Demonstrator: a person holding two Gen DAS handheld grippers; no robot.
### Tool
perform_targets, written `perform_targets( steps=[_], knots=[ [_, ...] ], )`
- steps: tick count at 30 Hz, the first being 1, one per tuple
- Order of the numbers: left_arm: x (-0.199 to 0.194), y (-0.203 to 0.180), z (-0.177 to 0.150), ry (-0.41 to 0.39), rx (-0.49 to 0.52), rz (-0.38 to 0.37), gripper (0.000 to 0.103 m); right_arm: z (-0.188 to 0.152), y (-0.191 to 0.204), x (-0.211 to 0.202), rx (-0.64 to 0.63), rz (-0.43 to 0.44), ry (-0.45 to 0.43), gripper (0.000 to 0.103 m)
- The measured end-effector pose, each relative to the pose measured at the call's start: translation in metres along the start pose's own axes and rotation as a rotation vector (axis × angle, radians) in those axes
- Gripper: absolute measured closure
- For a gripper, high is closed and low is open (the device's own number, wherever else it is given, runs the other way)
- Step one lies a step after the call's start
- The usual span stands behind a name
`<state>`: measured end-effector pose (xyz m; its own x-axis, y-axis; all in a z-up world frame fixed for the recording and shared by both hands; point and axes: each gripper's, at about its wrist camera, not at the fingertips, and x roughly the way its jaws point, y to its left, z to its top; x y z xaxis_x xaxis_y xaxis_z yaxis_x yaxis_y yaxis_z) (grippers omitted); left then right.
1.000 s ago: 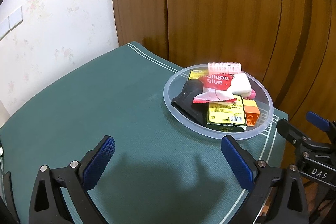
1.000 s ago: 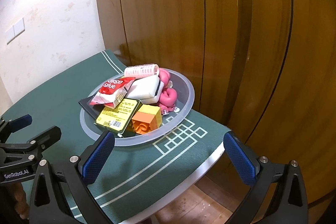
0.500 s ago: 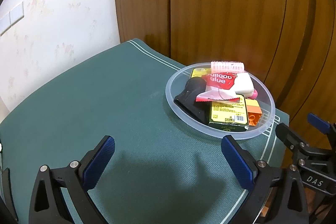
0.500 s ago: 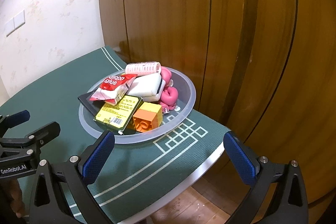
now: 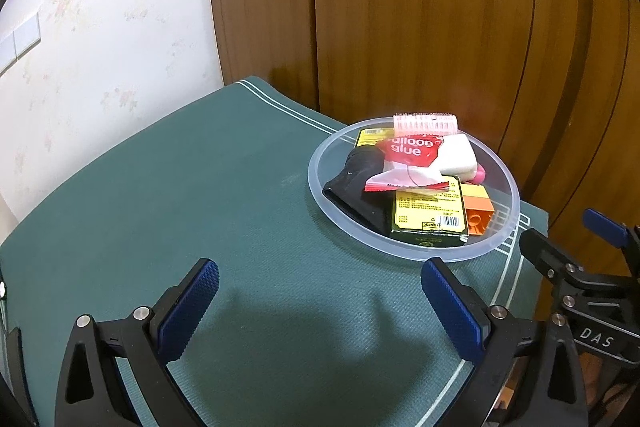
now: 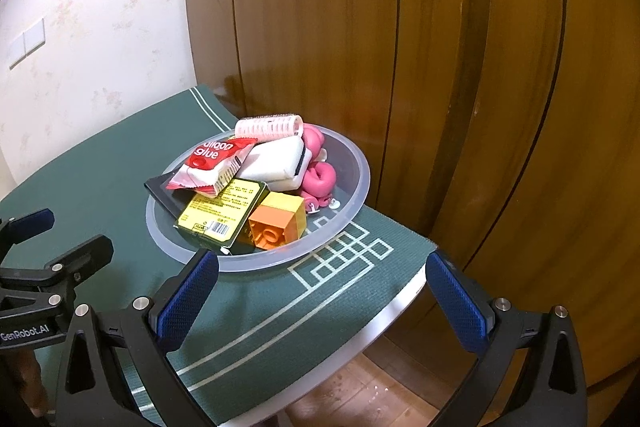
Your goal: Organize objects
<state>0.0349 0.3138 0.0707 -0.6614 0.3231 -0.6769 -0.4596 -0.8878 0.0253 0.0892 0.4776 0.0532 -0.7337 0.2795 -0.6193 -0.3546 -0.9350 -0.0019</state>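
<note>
Two grippers, both spread wide with nothing between the pads. From the left wrist view, the left gripper [image 5: 320, 301] hovers over bare green table mat [image 5: 180, 195], and the clear plastic bowl [image 5: 320, 183] sits ahead to the right, near the mat's far corner. Piled in it: a red packet [image 5: 404, 163] reading "alloon glue", a pink hair roller [image 5: 424, 123] at the back, a white block [image 5: 458, 159], a black pouch [image 5: 356, 179] on the left side, a yellow-labelled box [image 5: 430, 213] with a barcode, and an orange toy brick [image 5: 478, 211]. The right gripper [image 5: 576, 247] pokes in at the right edge, its body marked "DAS". This view shows the black pouch plainly; only a sliver of pink peeks out behind the white block.

Over to the right wrist view: the right gripper [image 6: 322, 301] hangs over the mat's printed line pattern and the table's white edge [image 6: 396, 311], with the bowl [image 6: 360, 187] just ahead of its left pad. Here the pink boxing-glove toys [image 6: 320, 177] show clearly on the bowl's right side, beside the white block [image 6: 280, 163]. The glue packet [image 6: 212, 163], roller [image 6: 270, 125], yellow box [image 6: 224, 209] and orange brick [image 6: 278, 223] are all there. The left gripper [image 6: 40, 239] enters at left, labelled "GenRobot.AI". Wooden floor [image 6: 360, 387] shows below.

Against half a second ago, the bowl sits a touch nearer the right gripper's pads; the pile is unchanged.
</note>
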Motion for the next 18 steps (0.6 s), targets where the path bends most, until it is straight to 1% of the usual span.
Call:
perform_targets(
  steps=[18],
  knots=[
    [0.0027,-0.0036,-0.0011,0.011,-0.006,0.006,0.000,-0.0012,-0.0042,0.0005,0.002,-0.005,0.004,0.000]
  ],
)
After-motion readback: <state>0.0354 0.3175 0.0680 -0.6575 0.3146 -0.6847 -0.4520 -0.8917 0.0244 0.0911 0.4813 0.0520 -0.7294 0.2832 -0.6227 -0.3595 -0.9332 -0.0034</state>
